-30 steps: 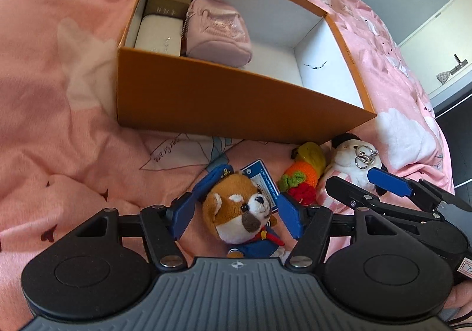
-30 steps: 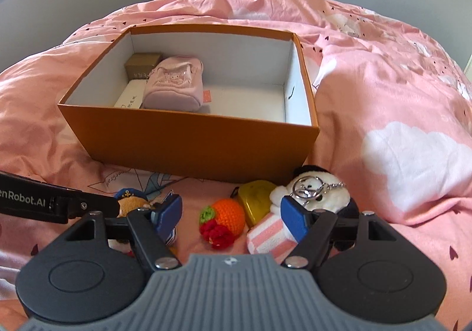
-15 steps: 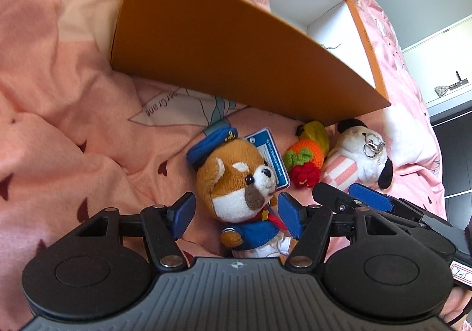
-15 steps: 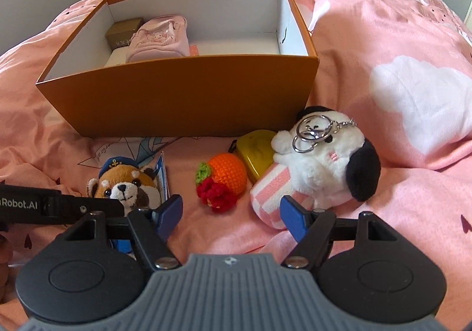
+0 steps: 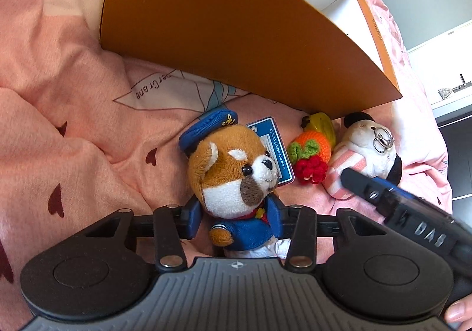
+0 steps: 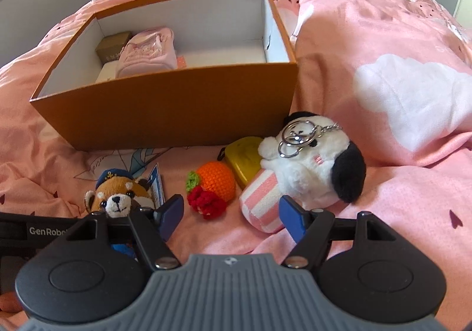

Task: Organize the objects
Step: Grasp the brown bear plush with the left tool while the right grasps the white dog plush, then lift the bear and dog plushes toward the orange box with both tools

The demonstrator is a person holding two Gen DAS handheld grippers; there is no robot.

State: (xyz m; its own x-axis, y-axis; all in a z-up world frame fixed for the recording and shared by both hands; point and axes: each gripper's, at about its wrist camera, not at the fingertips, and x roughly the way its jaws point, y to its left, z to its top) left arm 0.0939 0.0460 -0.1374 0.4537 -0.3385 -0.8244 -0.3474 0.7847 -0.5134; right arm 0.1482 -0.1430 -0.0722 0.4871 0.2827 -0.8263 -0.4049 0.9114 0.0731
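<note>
The left gripper [image 5: 236, 217] points steeply down at the pink bed cover, its two blue-padded jaws closing on the blue-jacketed body of a brown and white plush bear in a sailor cap [image 5: 233, 180], both pads against its sides. A fingertip [image 5: 455, 311] of the holding hand shows at the lower right corner of the left wrist view (nothing more of the person). The right gripper [image 6: 231, 217] hangs just beside it, tilted down likewise, jaws spread wide with nothing between them.

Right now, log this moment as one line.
left gripper: closing around sailor plush | right gripper: open, empty | box: behind
</note>
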